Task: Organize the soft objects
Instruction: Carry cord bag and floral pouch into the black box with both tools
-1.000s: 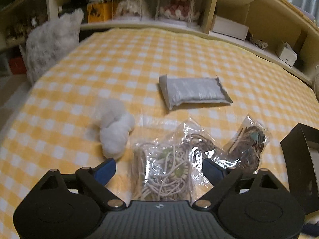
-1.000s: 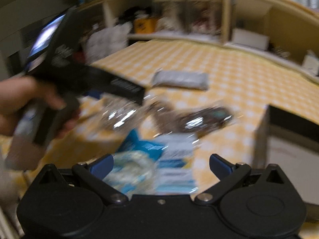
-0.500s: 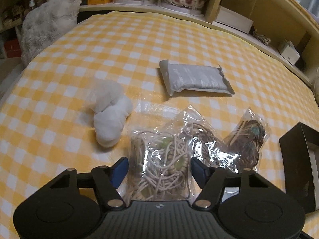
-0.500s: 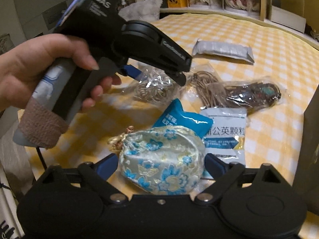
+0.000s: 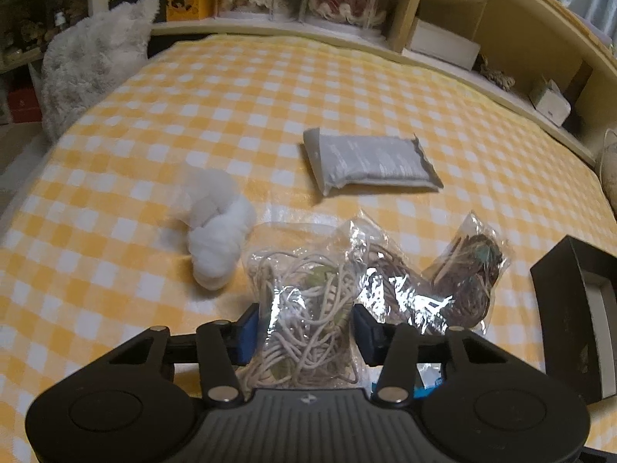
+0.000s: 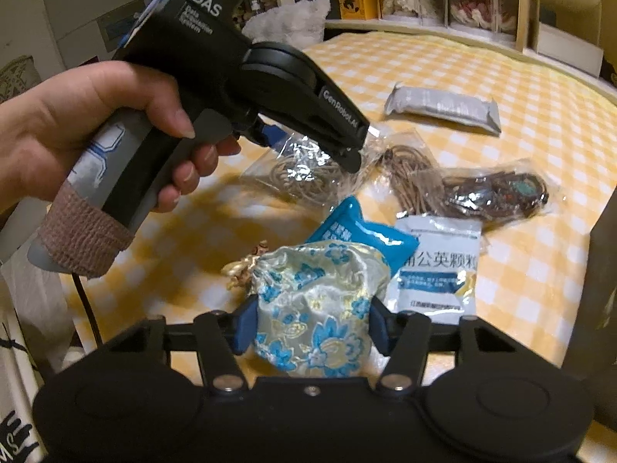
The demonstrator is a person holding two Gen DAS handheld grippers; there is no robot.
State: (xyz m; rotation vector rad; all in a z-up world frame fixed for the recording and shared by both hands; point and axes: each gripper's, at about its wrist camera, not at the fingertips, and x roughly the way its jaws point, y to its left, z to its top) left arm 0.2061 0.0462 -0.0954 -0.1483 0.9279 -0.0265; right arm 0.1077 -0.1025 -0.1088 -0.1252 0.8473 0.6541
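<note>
On the yellow checked cloth (image 5: 270, 88), going left to right in the left wrist view, a white cotton wad (image 5: 216, 231) lay with its long axis running from far left to near right. Just right of it, the left gripper (image 5: 304, 332) had its blue fingers (image 5: 246, 330) pressed against both sides of a clear bag of pale cord (image 5: 304, 308), clamping the bag's near end; the bag's length ran away from the camera. Touching that bag on the right lay a second clear bag of brown cord (image 5: 389, 281), and beyond it a bag with dark beads (image 5: 474, 270), tilted toward the far right. Farther back, a grey packet (image 5: 370, 162) lay flat with its long side running left to right. A black box (image 5: 570, 308) stood at the right edge.

From the right wrist view, a hand (image 6: 88, 131) at the left held the other tool's handle. The right gripper (image 6: 312, 328) squeezed a blue flowered pouch (image 6: 316, 301) between its fingers, the pouch's gold tied neck pointing far left. Behind the pouch lay a blue sachet (image 6: 362, 231), slanting from far left to near right, and right of that a white sachet (image 6: 439, 270), standing lengthwise away from the camera.
</note>
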